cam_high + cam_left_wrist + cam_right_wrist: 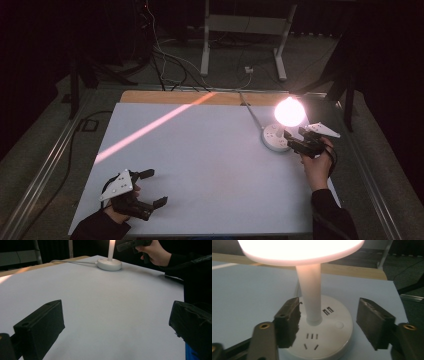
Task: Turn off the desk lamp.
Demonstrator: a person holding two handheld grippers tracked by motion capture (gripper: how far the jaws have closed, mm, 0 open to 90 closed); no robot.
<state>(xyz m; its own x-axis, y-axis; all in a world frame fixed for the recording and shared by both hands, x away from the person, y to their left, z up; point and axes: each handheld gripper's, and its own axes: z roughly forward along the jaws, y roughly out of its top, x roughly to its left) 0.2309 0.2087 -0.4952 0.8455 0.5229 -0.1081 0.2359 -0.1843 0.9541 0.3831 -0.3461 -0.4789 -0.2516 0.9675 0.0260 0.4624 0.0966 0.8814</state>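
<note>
Now: a lit lamp at the table's far right, both claws spread open.

Over the lamp (280, 131), the right gripper (295, 140) hangs with its jaws apart either side of the stem (310, 295), above the round socket base (329, 337). Well apart, the left gripper (147, 192) rests open and empty near the white table (200, 165) front-left edge.

White table (200, 165), lit lamp (288, 112) on round socket base (274, 137), cables (165, 65) on floor behind
</note>
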